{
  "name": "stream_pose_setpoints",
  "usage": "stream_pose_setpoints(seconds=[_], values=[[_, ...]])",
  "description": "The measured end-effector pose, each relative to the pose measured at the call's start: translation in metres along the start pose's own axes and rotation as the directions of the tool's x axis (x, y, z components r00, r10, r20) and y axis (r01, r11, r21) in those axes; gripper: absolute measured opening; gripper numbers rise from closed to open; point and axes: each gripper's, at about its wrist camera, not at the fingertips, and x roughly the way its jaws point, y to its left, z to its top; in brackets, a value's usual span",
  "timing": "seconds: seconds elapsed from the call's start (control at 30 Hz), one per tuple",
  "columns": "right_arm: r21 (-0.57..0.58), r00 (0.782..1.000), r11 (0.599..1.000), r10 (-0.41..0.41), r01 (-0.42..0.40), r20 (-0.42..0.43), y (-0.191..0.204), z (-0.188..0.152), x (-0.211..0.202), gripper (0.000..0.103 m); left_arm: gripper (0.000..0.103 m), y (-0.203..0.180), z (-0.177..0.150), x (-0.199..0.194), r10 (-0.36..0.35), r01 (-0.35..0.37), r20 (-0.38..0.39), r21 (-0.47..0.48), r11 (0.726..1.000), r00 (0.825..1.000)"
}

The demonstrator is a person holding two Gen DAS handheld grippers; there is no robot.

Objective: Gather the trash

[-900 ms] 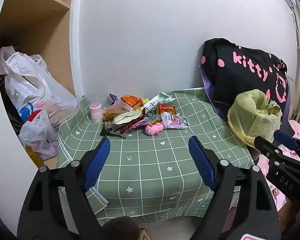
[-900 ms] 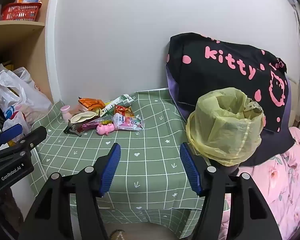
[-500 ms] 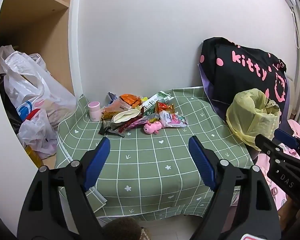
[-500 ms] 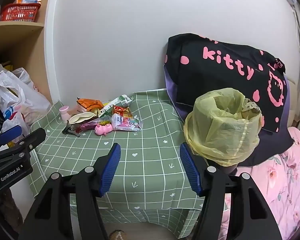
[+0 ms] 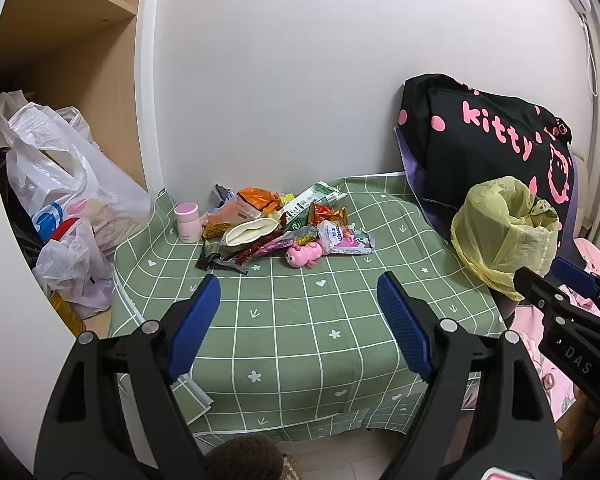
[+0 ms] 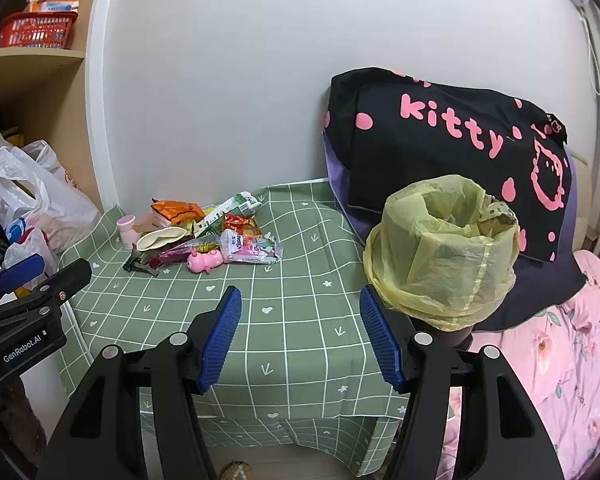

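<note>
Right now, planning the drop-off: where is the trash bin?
The yellow-bagged trash bin stands off the table's right edge, before the black kitty bag.

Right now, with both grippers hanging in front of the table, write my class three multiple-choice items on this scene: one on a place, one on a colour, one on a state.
1. Where does the pile of wrappers lie on the green checked tablecloth?
A. at the near edge
B. at the far side by the wall
C. inside the bin

2. What colour is the liner of the trash bin?
A. yellow
B. blue
C. white

3. In what state are the left gripper and the right gripper?
A. both shut on wrappers
B. left open, right shut
C. both open and holding nothing

Answers: 1 B, the wrappers sit close to the white wall, far from the grippers. 2 A, a yellow plastic bag lines the bin. 3 C, each view shows blue pads wide apart with only tablecloth between them.
</note>
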Motion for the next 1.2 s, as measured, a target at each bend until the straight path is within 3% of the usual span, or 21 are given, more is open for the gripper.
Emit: stream_pose_setpoints(seconds=[1.2], values=[[0.008,1.000,1.000,-0.003,0.003,0.002,-0.0039,-0.0014,-0.0014,0.058,0.077,-0.0047,-0.0011,-0.0005,-0.008,0.008,-0.004,0.000,1.000,1.000]])
